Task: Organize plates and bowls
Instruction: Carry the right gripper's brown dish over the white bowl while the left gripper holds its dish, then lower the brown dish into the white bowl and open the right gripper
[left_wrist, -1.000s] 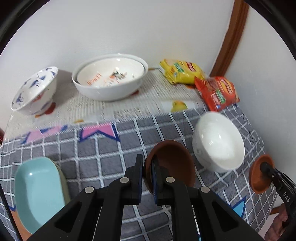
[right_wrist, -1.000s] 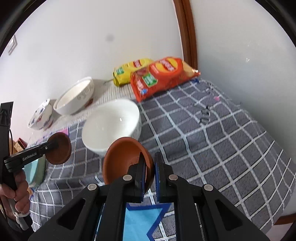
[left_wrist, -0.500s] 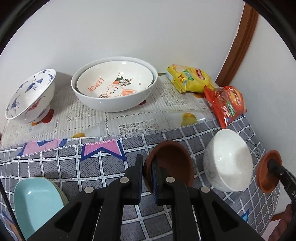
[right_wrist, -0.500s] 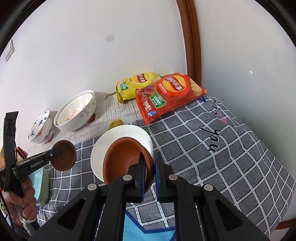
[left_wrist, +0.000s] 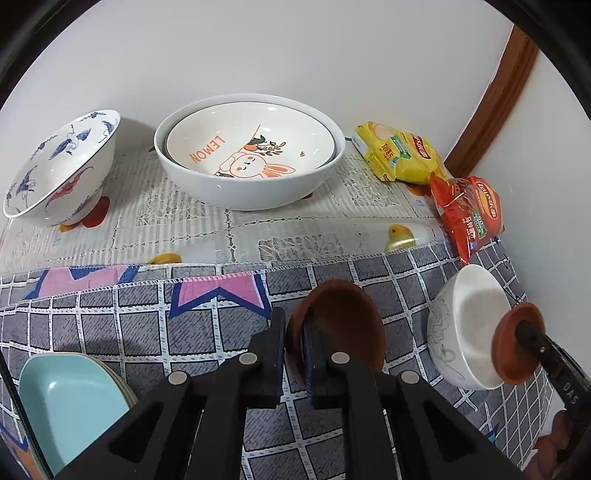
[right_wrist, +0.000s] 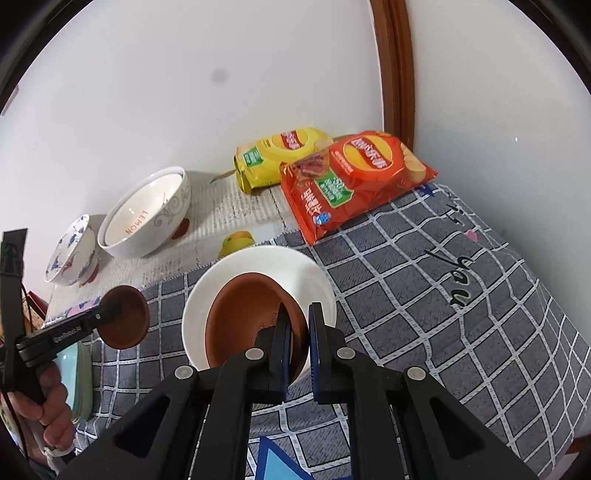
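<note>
My left gripper (left_wrist: 294, 345) is shut on the rim of a small brown bowl (left_wrist: 343, 325), held above the grey checked cloth. In the right wrist view that same brown bowl (right_wrist: 123, 317) hangs left of a plain white bowl (right_wrist: 258, 266). My right gripper (right_wrist: 298, 341) is shut on the rim of a second brown bowl (right_wrist: 243, 317), which sits over the white bowl's mouth. From the left wrist view the white bowl (left_wrist: 463, 325) is at the right with the second brown bowl (left_wrist: 515, 345) at its near edge.
At the back stand a large white bowl (left_wrist: 251, 184) with a rabbit "LEMON" dish (left_wrist: 251, 147) inside and a blue-patterned bowl (left_wrist: 62, 166). Yellow (left_wrist: 397, 153) and red (left_wrist: 471, 212) snack bags lie by the wall corner. Light blue dishes (left_wrist: 70, 402) are stacked front left.
Both grippers moved toward the back of the table with their brown bowls. The right one's bowl went from in front of the white bowl to over its mouth.
</note>
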